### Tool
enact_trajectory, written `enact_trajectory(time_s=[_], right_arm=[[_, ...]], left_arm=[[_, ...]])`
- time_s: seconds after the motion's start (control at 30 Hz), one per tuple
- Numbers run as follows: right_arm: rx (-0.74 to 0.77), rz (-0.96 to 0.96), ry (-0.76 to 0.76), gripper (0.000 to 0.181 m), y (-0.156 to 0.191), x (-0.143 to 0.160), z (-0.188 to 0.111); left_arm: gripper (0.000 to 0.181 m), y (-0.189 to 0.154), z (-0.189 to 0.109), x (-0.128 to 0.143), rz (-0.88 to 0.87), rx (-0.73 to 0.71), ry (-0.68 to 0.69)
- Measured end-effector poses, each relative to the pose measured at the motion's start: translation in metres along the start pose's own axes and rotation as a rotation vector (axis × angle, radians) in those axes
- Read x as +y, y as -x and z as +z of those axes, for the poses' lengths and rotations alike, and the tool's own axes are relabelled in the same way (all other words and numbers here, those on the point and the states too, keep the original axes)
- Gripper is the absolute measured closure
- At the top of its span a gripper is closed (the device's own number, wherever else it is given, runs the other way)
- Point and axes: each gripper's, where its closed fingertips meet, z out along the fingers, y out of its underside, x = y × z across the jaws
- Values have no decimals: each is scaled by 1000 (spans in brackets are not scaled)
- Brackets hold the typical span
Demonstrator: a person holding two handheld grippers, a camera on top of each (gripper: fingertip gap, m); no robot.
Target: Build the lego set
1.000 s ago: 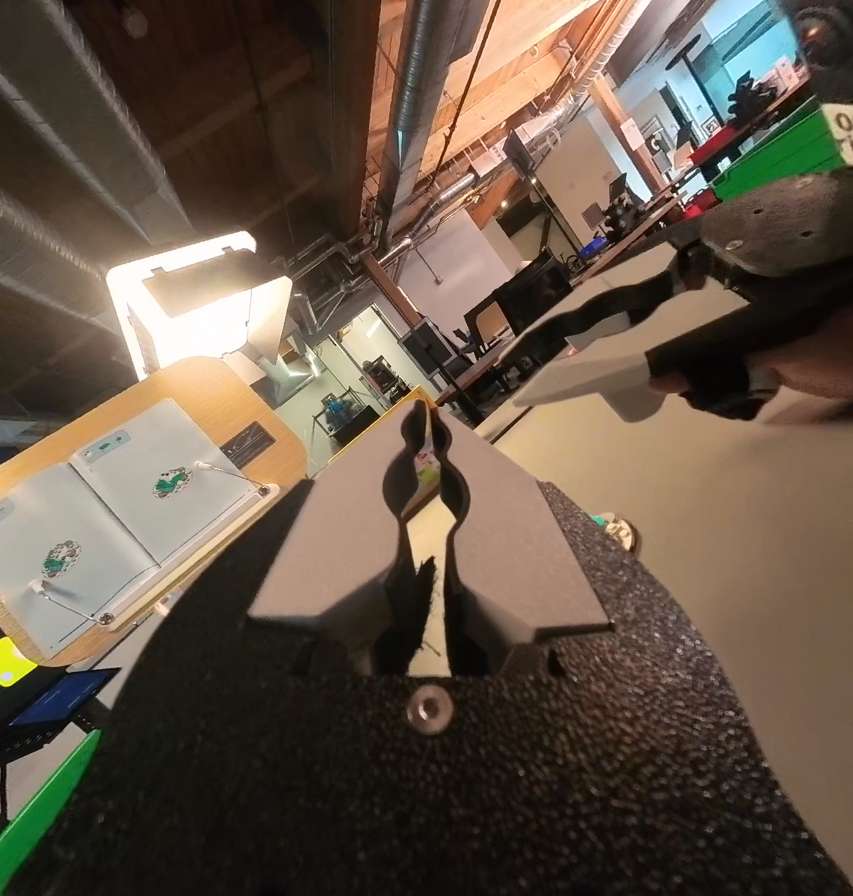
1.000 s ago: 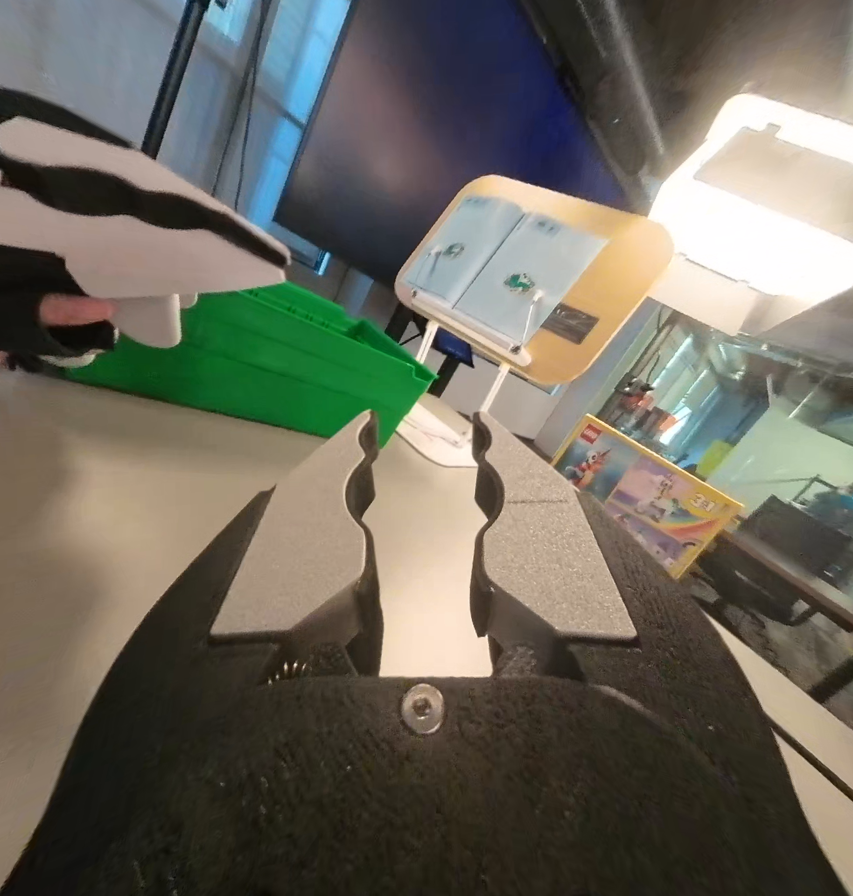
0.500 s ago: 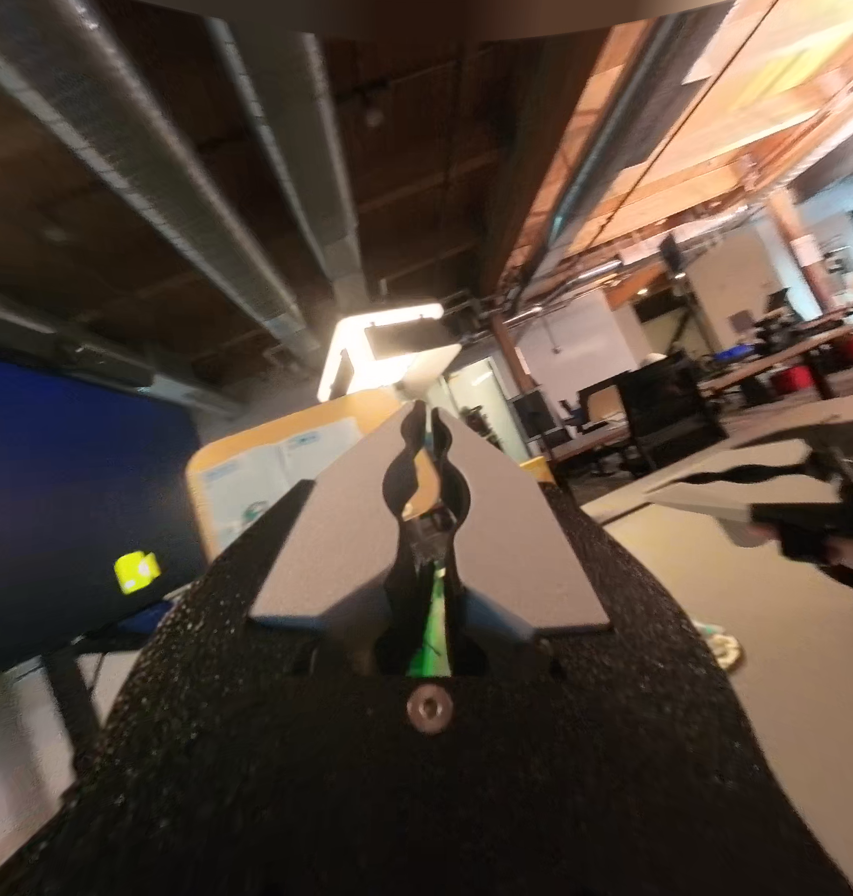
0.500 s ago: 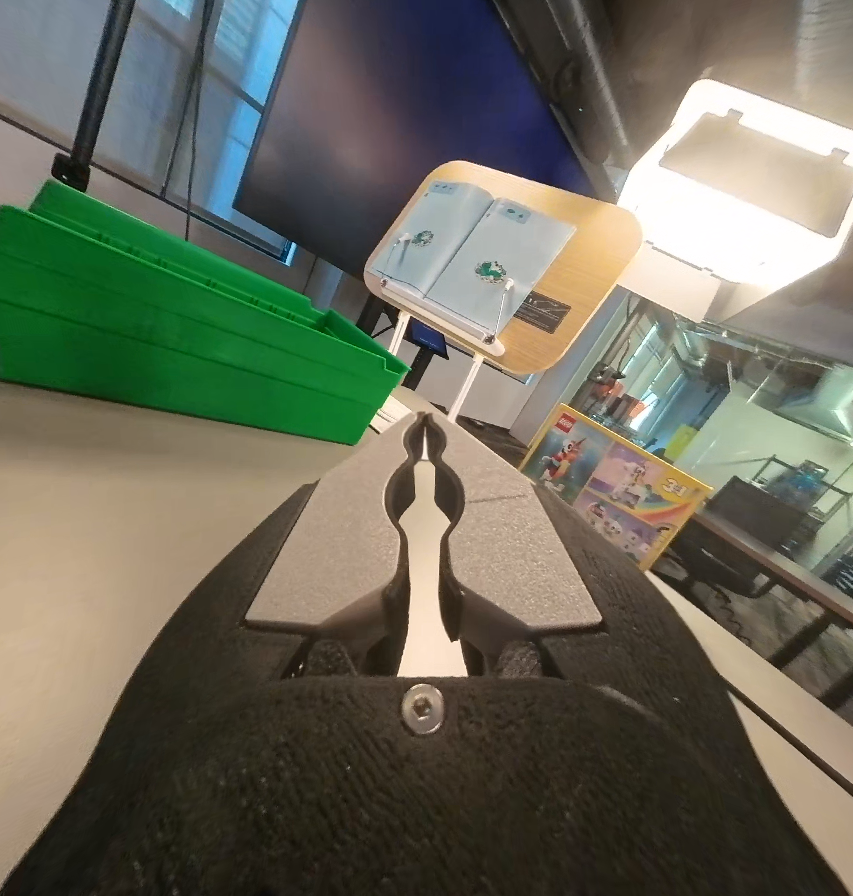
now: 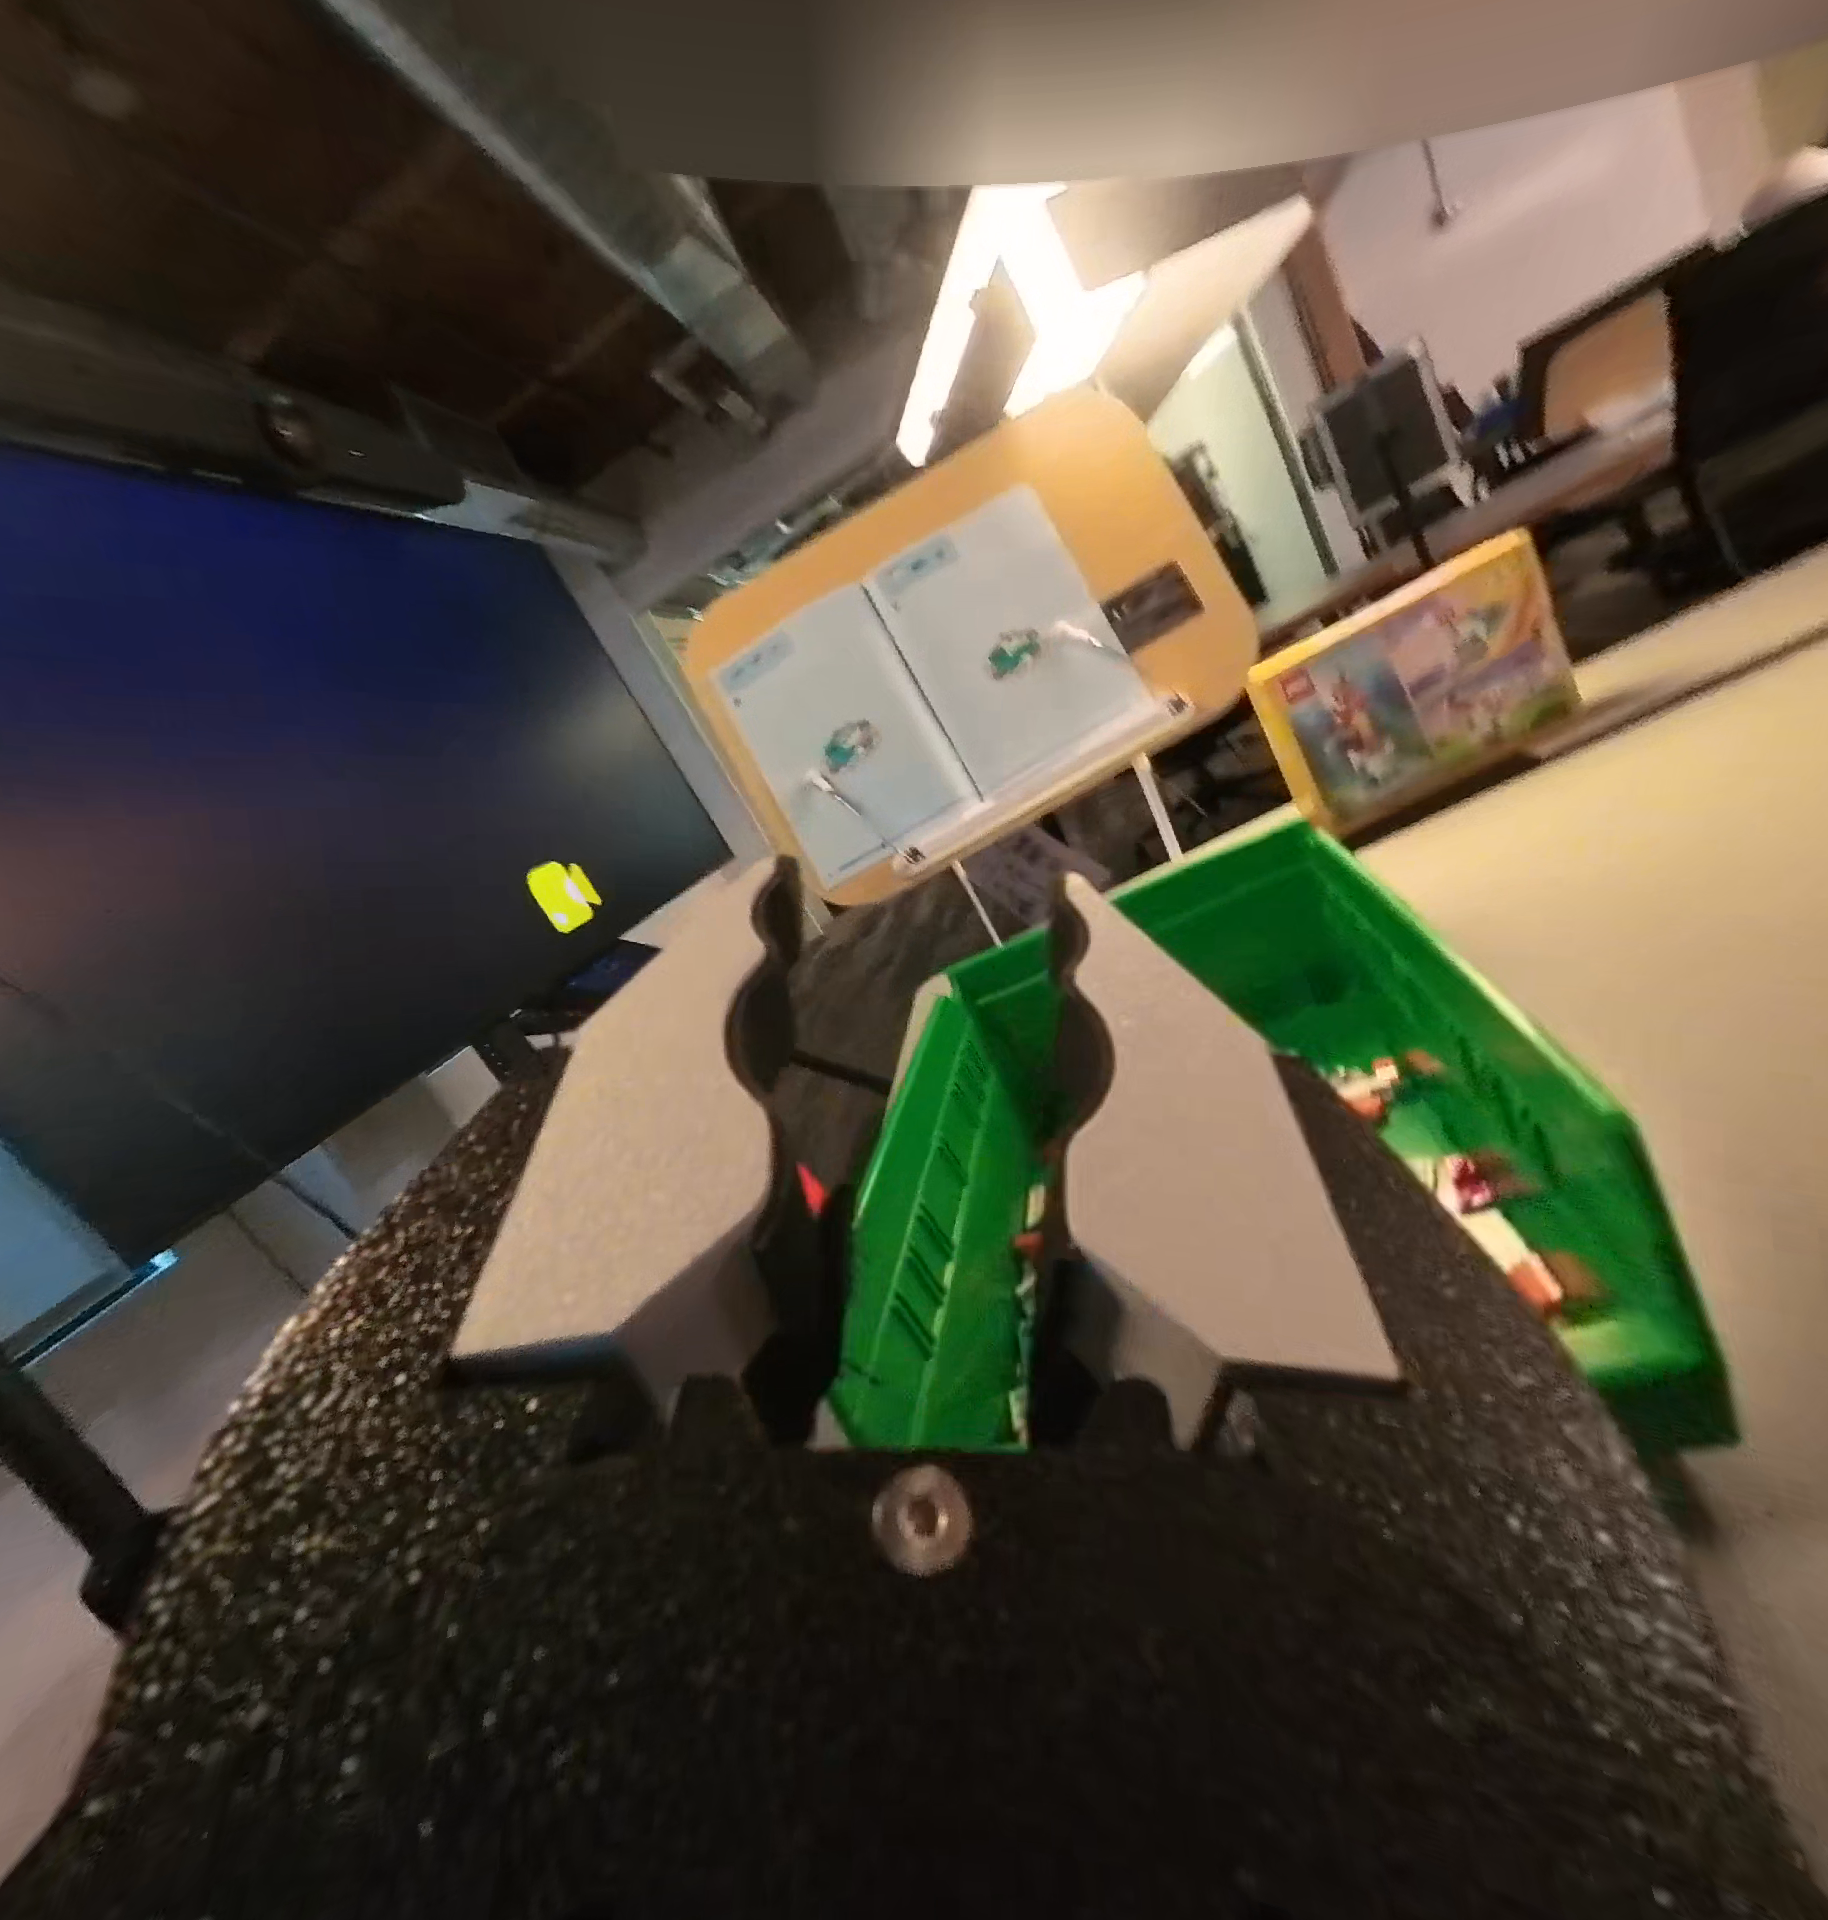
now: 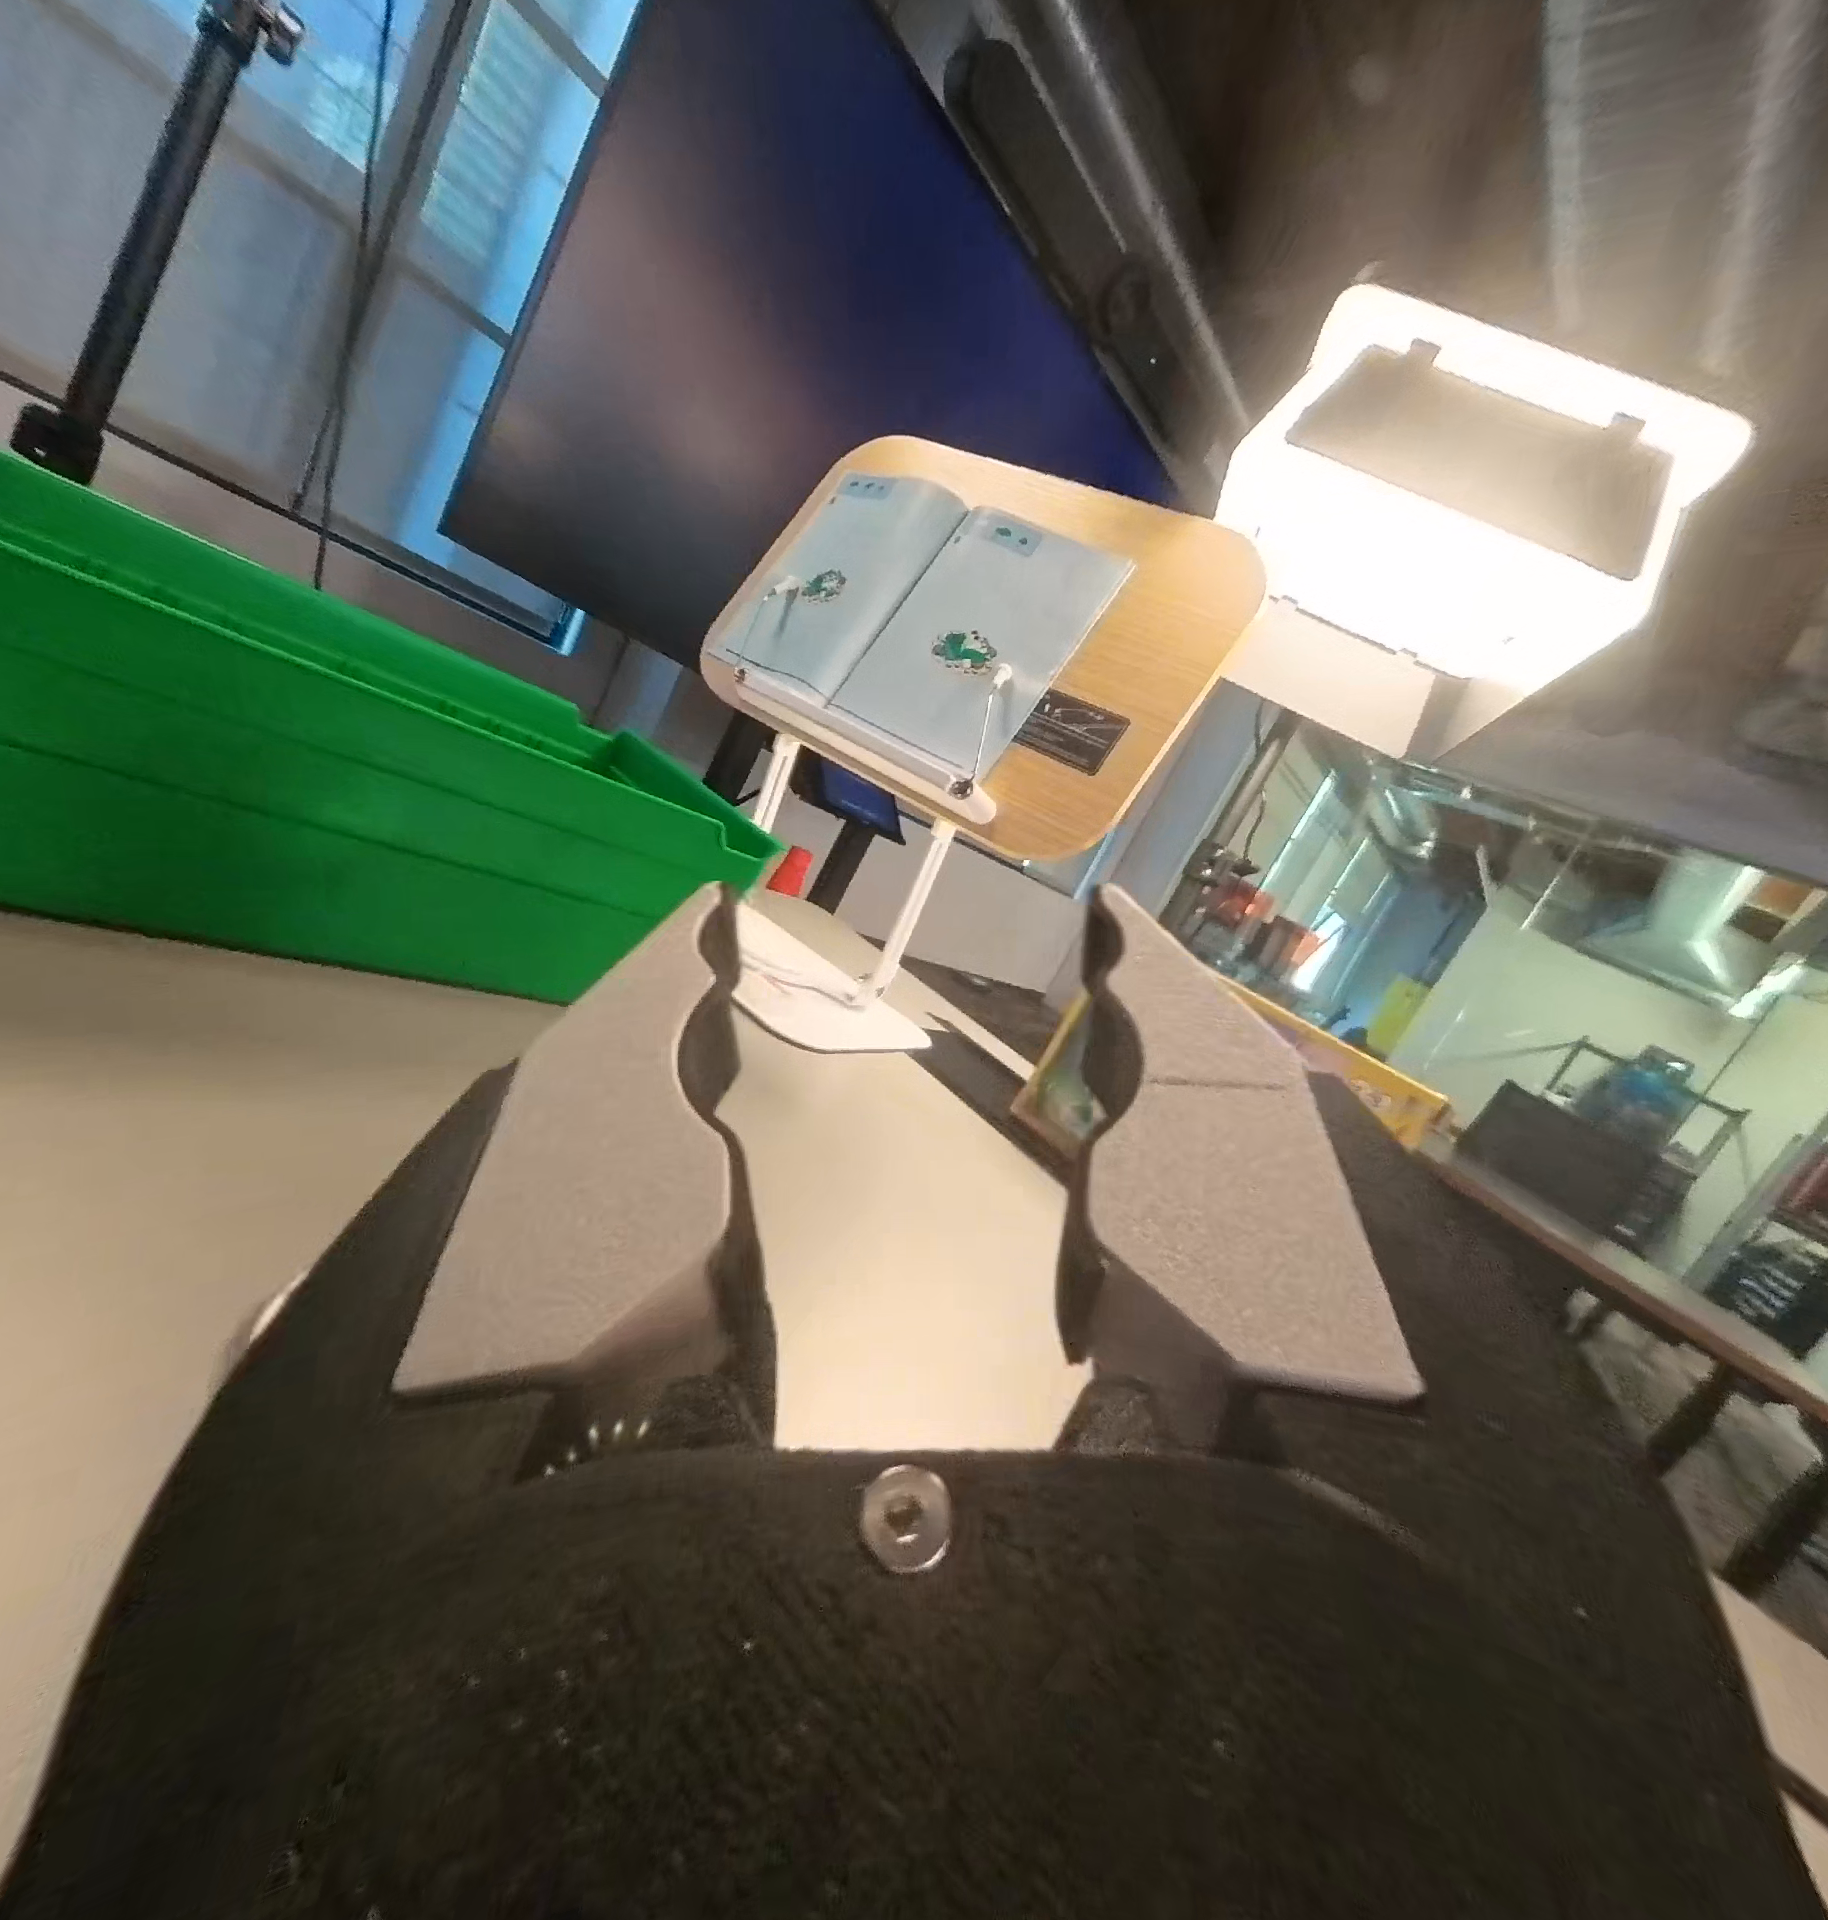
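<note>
Both tools have opened up since a moment ago, when their fingers were almost pressed together. The left gripper (image 5: 925,914) has also swung down, so it now looks at the bin in place of the ceiling. Its grey fingers stand wide apart and hold nothing. The right gripper (image 6: 905,914) is wide too, with nothing between its fingers.

The long green plastic bin (image 5: 1502,997) sits on the table right in front of the left gripper. Small loose lego bricks (image 5: 1481,1174), red, white and brown, lie in a heap on its floor. They are blurry, so their shapes are hard to tell. In the right wrist view only the bin's outside wall shows, off to the left.

The pale beige table top (image 6: 141,1101) is smooth and wide. Past the bin stands a rounded wooden book stand (image 6: 1128,665) on thin white legs. It holds an open light-blue instruction booklet (image 6: 920,623) with green pictures. A yellow lego box (image 5: 1409,686) lies farther back, near the table's far edge. Behind it all are a big dark blue screen (image 5: 266,779) and a bright square lamp (image 6: 1492,540).

The right gripper has bare table ahead of it, all the way to the stand. The table's right edge drops off close beside it.
</note>
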Motion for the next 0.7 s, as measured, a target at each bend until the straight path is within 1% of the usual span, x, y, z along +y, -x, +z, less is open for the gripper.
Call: enact_trajectory(time_s=[0.07,0.13,0.17,0.23,0.37,0.4,0.47,0.57,0.7], right_arm=[[24,7,27,89,-7,9,8],[52,11,66,78,-16,20,15],[61,1,74,76,-19,23,17],[91,-36,79,78,-27,26,20],[109,-40,97,87,-34,35,24],[113,-31,102,88,-36,37,25],[122,-23,111,91,-39,40,26],[125,-29,127,94,-39,43,26],[113,-62,143,99,-36,45,26]], left_arm=[[124,-5,9,15,23,82,61],[115,-16,17,29,17,194,120],[113,-21,20,35,8,248,146],[111,-31,25,45,-2,354,185],[119,-48,31,64,27,585,294],[122,-51,31,69,36,645,329],[137,-57,31,78,47,759,402],[148,-57,37,87,83,859,480],[155,-68,23,113,73,1092,695]])
